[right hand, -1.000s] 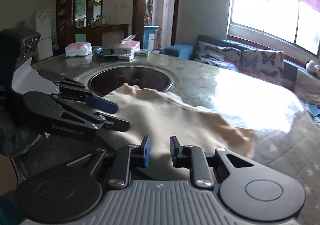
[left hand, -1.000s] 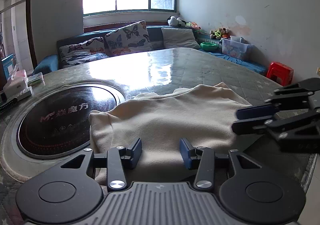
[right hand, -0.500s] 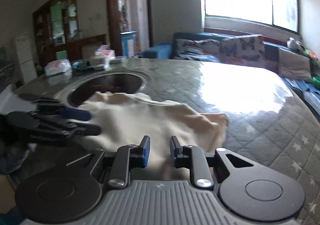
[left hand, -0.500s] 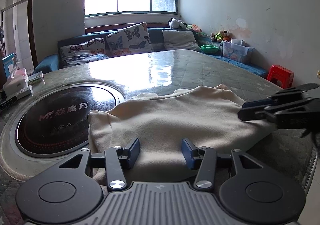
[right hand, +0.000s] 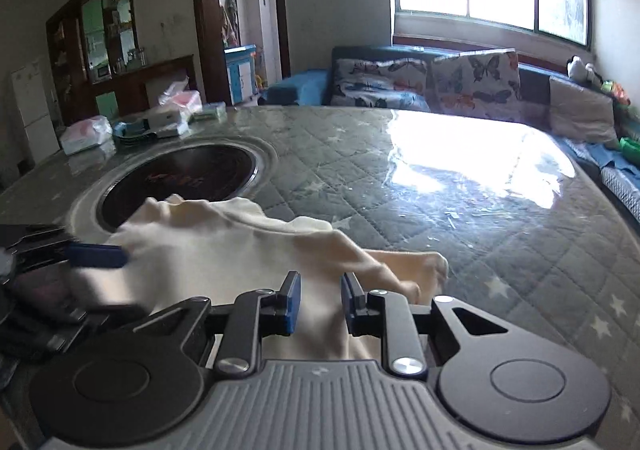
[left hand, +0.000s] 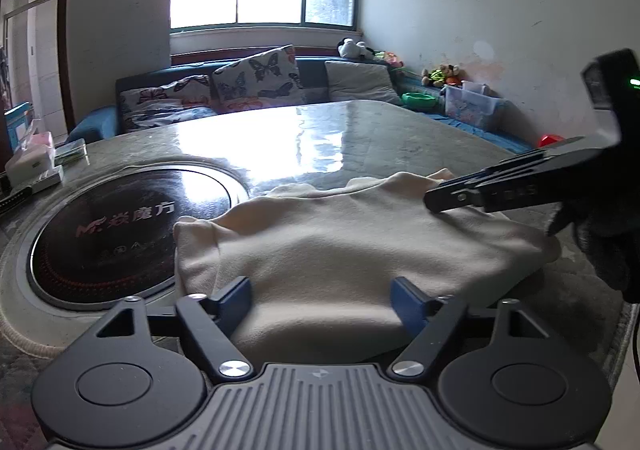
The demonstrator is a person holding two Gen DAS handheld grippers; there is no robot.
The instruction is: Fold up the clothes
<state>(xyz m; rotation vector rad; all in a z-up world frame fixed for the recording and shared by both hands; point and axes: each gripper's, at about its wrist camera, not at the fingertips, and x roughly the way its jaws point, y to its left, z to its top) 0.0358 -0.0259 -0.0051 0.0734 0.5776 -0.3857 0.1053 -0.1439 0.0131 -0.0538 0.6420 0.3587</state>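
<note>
A cream garment (left hand: 320, 250) lies spread on the quilted table, its left edge overlapping the round black cooktop. My left gripper (left hand: 320, 300) stands wide open low over the garment's near edge, with nothing between its fingers. From the right, my right gripper (left hand: 434, 201) reaches over the garment's far right part, its tips at the fabric. In the right wrist view the right gripper (right hand: 320, 304) has its blue pads a narrow gap apart, with the cream garment (right hand: 224, 246) lying under and between them and bunched by the right finger. The left gripper (right hand: 100, 256) shows blurred at the left.
A round black cooktop (left hand: 120, 226) is set into the table (right hand: 460, 185) at the left. Tissue packs and boxes (right hand: 132, 125) sit at the far left edge. A sofa with butterfly cushions (left hand: 256, 77) lines the window wall. A gloved hand (left hand: 608, 234) holds the right gripper.
My right gripper has swung left and moved in over the garment's right part, from beside its edge. My left gripper has opened wider and stayed near the front edge.
</note>
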